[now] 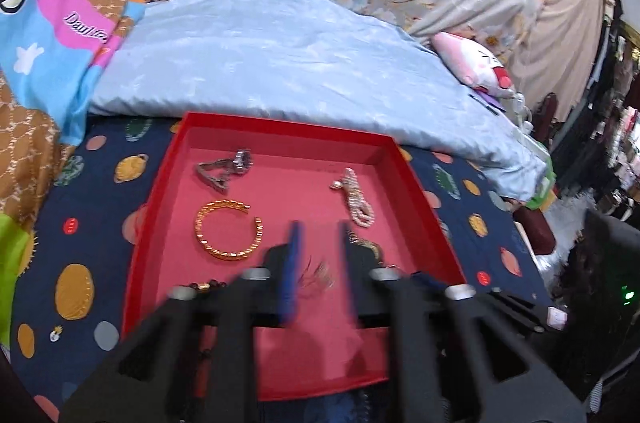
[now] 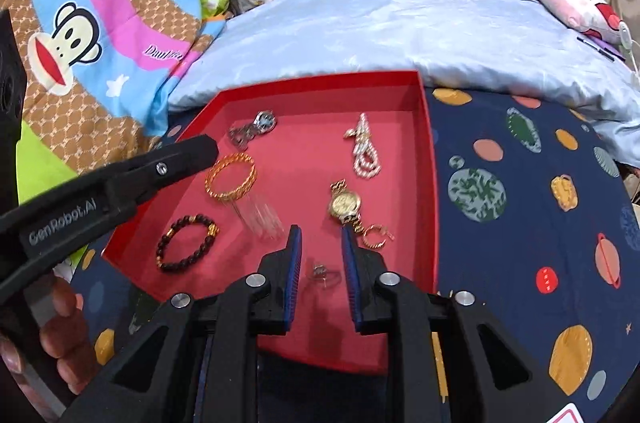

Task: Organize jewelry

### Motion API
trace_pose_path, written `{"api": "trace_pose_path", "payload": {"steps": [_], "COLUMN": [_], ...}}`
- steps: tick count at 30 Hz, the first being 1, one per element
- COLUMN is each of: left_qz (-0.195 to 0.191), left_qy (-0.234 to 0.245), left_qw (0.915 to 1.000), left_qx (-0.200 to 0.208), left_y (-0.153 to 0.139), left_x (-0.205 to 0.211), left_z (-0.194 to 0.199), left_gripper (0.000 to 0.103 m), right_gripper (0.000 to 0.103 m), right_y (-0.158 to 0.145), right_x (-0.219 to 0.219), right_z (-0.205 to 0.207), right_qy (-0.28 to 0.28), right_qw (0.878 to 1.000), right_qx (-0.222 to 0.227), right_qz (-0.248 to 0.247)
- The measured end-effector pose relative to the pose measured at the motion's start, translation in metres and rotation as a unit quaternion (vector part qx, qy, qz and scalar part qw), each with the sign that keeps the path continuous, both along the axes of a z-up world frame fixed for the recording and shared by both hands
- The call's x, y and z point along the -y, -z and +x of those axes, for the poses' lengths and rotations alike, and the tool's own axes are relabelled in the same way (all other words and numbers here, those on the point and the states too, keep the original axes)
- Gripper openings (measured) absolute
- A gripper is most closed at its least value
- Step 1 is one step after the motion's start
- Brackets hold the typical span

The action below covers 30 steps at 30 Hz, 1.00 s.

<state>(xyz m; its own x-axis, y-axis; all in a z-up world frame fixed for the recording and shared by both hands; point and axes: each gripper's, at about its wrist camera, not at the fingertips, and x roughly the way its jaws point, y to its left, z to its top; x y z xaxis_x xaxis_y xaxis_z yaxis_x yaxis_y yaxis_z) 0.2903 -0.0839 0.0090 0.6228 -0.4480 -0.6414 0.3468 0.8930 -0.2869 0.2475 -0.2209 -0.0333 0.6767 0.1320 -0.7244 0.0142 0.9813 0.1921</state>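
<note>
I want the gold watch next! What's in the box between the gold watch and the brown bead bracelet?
In the right wrist view, a blurry bunch of thin silvery strands lies between the gold watch and the bead bracelet; otherwise bare red box floor.

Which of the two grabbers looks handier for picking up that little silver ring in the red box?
Probably right: the right gripper is open with the small ring lying between its fingers.

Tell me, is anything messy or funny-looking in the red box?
Nothing is spilled or broken. All the jewelry lies inside the red box. The only oddity: the pearl strand is bunched in a loose tangle, while the gold bangle lies flat.
</note>
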Motion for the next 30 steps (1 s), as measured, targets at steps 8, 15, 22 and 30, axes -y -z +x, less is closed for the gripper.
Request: {"api": "trace_pose_path", "payload": {"steps": [8, 15, 22, 30], "left_qz": [0.015, 0.024, 0.031, 0.033], "left_qy": [-0.022, -0.024, -0.025, -0.022], "left_qw": [0.9993, 0.9993, 0.9991, 0.9983], "left_qx": [0.024, 0.017, -0.014, -0.042], "left_y": [-0.014, -0.011, 0.011, 0.03], "left_x": [-0.034, -0.063, -0.076, -0.077], "left_z": [-0.024, -0.07, -0.114, -0.146], "left_gripper": [0.042, 0.042, 0.042, 0.042], "right_gripper": [0.026, 0.027, 0.027, 0.027], "right_y": [-0.025, -0.027, -0.017, 0.005], "right_x": [0.005, 0.007, -0.002, -0.024], "right_z": [-0.038, -0.091, -0.135, -0.165], "right_qy": [0.014, 0.031, 0.031, 0.008], "right_qw": [1.0, 0.999, 0.999, 0.999], "right_qx": [0.024, 0.016, -0.008, -0.039], "right_qz": [-0.005, 0.005, 0.001, 0.004]}}
